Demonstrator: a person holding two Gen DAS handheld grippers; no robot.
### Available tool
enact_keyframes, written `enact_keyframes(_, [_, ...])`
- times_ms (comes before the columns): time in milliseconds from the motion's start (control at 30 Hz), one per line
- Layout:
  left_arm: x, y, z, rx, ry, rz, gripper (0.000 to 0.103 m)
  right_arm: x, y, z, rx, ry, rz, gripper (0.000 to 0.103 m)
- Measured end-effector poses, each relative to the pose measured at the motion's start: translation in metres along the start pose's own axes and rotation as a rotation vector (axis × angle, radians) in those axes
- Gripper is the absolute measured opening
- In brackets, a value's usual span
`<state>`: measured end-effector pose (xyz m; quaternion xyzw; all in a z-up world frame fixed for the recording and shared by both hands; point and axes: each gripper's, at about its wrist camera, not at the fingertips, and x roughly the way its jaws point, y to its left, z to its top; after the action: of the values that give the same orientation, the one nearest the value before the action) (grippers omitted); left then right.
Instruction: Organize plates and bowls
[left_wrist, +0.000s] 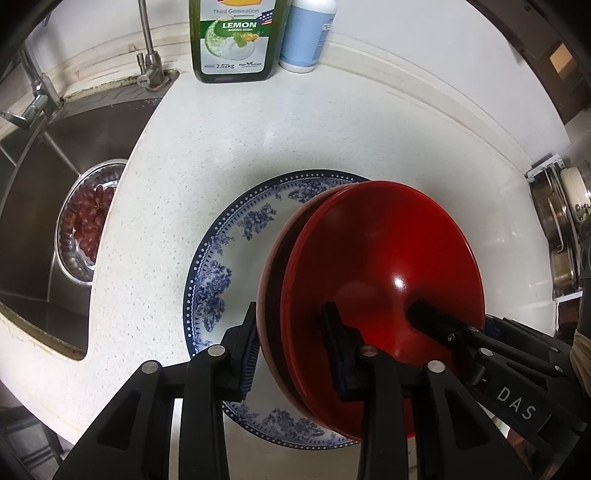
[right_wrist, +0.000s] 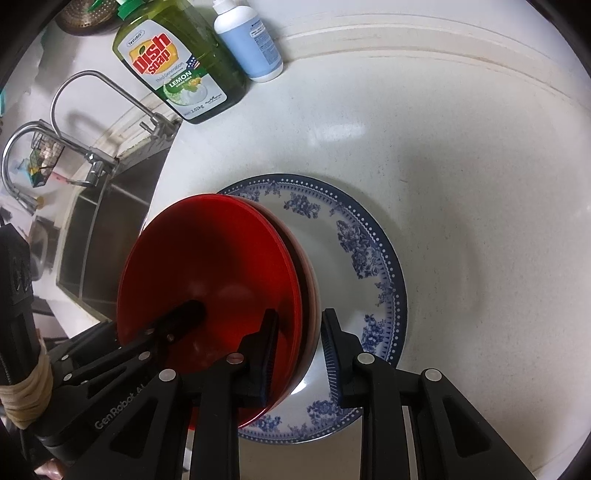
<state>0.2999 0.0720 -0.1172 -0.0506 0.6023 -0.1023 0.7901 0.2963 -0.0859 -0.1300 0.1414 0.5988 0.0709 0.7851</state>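
Note:
Two nested red bowls sit tilted over a blue-and-white floral plate on the white counter. My left gripper straddles their rim on one side, one finger inside the bowl and one against the outer wall, shut on it. My right gripper clamps the opposite rim the same way. Each view shows the other gripper's finger reaching into the bowl. The part of the plate under the bowls is hidden.
A steel sink lies to the left, holding a metal bowl of red grapes. A faucet, a green dish soap bottle and a blue bottle stand at the back. Metal pots sit at the far right.

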Motion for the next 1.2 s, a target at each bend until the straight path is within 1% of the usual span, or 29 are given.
enact_keyframes(33, [-0.001, 0.000, 0.000, 0.005, -0.005, 0.003, 0.041, 0.000, -0.001, 0.000, 0.005, -0.007, 0.007, 0.026])
enact_keyframes(67, [-0.002, 0.001, 0.000, 0.009, -0.014, 0.010, 0.044, -0.002, -0.002, -0.001, 0.009, -0.015, 0.012, 0.027])
enact_keyframes(100, [-0.004, 0.001, 0.000, 0.013, -0.026, 0.023, 0.048, -0.003, -0.003, -0.002, 0.010, -0.025, 0.013, 0.031])
enact_keyframes(133, [-0.008, 0.001, 0.000, 0.020, -0.046, 0.042, 0.050, -0.006, -0.003, -0.003, 0.009, -0.039, 0.008, 0.034])
enact_keyframes(167, [-0.012, 0.001, -0.001, 0.028, -0.066, 0.055, 0.053, -0.010, -0.003, -0.004, 0.007, -0.058, 0.001, 0.040])
enact_keyframes(200, [-0.018, 0.002, -0.001, 0.038, -0.089, 0.062, 0.057, -0.014, -0.003, -0.005, 0.005, -0.081, -0.009, 0.040])
enact_keyframes(267, [-0.029, 0.002, -0.003, 0.057, -0.139, 0.088, 0.062, -0.027, -0.003, -0.010, -0.002, -0.125, -0.026, 0.041])
enact_keyframes(333, [-0.040, 0.002, -0.007, 0.068, -0.187, 0.112, 0.066, -0.041, 0.000, -0.016, -0.028, -0.180, -0.051, 0.042])
enact_keyframes(367, [-0.046, 0.001, -0.009, 0.074, -0.217, 0.120, 0.068, -0.047, 0.001, -0.019, -0.042, -0.208, -0.067, 0.047])
enact_keyframes(400, [-0.052, 0.000, -0.011, 0.080, -0.244, 0.128, 0.073, -0.052, 0.002, -0.021, -0.054, -0.234, -0.080, 0.052])
enact_keyframes(433, [-0.059, -0.002, -0.015, 0.088, -0.280, 0.142, 0.076, -0.059, 0.003, -0.025, -0.067, -0.270, -0.098, 0.055])
enact_keyframes(467, [-0.066, -0.004, -0.020, 0.095, -0.317, 0.164, 0.076, -0.066, 0.003, -0.029, -0.074, -0.303, -0.114, 0.060])
enact_keyframes(500, [-0.069, -0.005, -0.022, 0.098, -0.338, 0.179, 0.079, -0.072, 0.002, -0.033, -0.076, -0.336, -0.126, 0.066])
enact_keyframes(567, [-0.080, -0.008, -0.030, 0.100, -0.401, 0.209, 0.082, -0.083, 0.001, -0.042, -0.078, -0.400, -0.144, 0.071])
enact_keyframes(633, [-0.087, -0.008, -0.037, 0.106, -0.446, 0.216, 0.087, -0.094, -0.003, -0.052, -0.076, -0.453, -0.164, 0.072])
enact_keyframes(667, [-0.092, -0.010, -0.044, 0.108, -0.474, 0.223, 0.088, -0.098, -0.004, -0.056, -0.078, -0.472, -0.171, 0.072])
enact_keyframes(733, [-0.101, -0.013, -0.056, 0.106, -0.513, 0.237, 0.092, -0.108, -0.007, -0.067, -0.079, -0.523, -0.186, 0.073])
enact_keyframes(833, [-0.112, -0.019, -0.073, 0.116, -0.570, 0.253, 0.097, -0.121, -0.011, -0.085, -0.083, -0.584, -0.198, 0.077])
enact_keyframes(933, [-0.126, -0.026, -0.094, 0.122, -0.640, 0.280, 0.099, -0.135, -0.012, -0.106, -0.099, -0.642, -0.211, 0.081])
enact_keyframes(1000, [-0.134, -0.030, -0.109, 0.122, -0.677, 0.280, 0.101, -0.143, -0.013, -0.121, -0.103, -0.676, -0.215, 0.085])
enact_keyframes(1067, [-0.141, -0.034, -0.121, 0.126, -0.702, 0.271, 0.102, -0.152, -0.014, -0.137, -0.102, -0.711, -0.214, 0.087])
enact_keyframes(1200, [-0.155, -0.040, -0.149, 0.129, -0.754, 0.280, 0.103, -0.166, -0.016, -0.166, -0.102, -0.759, -0.200, 0.089])
